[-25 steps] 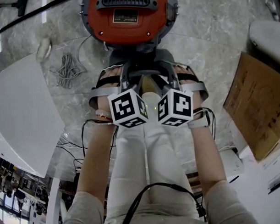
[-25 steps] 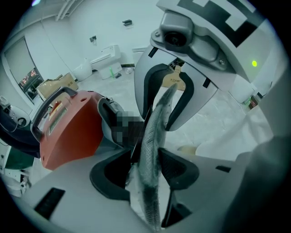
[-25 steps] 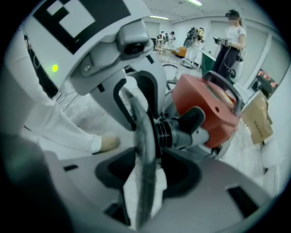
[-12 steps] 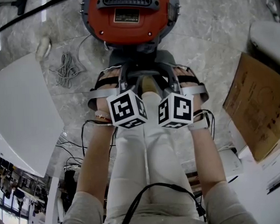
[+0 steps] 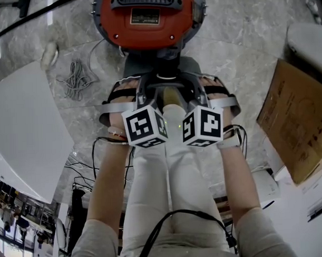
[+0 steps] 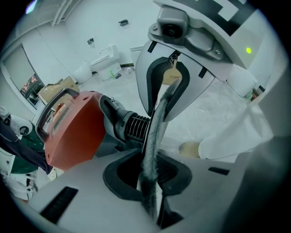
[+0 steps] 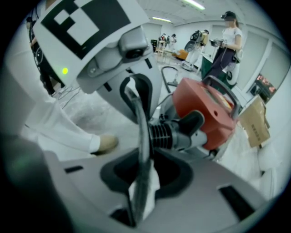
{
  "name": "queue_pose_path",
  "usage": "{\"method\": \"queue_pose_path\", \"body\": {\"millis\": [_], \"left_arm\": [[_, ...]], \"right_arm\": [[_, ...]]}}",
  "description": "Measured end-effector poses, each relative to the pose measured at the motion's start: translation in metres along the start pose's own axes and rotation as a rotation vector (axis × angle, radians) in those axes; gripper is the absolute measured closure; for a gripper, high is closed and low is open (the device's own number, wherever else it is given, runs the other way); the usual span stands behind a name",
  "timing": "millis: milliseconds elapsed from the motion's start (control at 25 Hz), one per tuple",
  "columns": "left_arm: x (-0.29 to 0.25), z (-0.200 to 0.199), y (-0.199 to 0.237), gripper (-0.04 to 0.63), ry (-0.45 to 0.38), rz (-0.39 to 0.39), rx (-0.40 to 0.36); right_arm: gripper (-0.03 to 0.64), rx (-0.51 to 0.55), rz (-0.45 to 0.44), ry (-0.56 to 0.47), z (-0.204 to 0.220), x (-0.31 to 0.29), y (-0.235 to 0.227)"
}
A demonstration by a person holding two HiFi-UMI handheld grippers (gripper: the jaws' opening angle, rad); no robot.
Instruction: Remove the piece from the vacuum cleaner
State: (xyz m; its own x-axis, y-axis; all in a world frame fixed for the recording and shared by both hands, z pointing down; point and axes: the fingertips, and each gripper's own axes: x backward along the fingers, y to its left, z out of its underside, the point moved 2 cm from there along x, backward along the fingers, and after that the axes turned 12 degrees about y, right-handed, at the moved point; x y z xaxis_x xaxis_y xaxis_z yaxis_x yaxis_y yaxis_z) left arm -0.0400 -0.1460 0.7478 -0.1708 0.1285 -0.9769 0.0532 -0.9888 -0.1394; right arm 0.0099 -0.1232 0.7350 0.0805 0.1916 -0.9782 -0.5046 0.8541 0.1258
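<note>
Head view: the round red plastic vacuum cleaner [image 5: 146, 20] sits on the floor just ahead.

Left gripper view: my left gripper [image 6: 152, 205] has just closed narrow onto a thin grey fuzzy-edged strip [image 6: 153, 132].

Right gripper view: my right gripper [image 7: 138, 205] has also been closing. It pinches the same strip, just in front of the black ribbed hose collar [image 7: 159, 134].

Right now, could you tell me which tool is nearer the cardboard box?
Right. The right tool sits toward the cardboard box; the left tool is beyond it, farther away. Both have just been closing on the grey strip.
</note>
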Motion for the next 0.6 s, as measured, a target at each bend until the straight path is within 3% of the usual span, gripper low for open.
{"method": "queue_pose_path", "body": {"millis": [600], "left_arm": [[-0.0013, 0.0050, -0.0057, 0.538, 0.011, 0.030, 0.048]], "right_arm": [[0.568, -0.030, 0.011, -0.001, 0.0003, -0.0007, 0.0072]]}}
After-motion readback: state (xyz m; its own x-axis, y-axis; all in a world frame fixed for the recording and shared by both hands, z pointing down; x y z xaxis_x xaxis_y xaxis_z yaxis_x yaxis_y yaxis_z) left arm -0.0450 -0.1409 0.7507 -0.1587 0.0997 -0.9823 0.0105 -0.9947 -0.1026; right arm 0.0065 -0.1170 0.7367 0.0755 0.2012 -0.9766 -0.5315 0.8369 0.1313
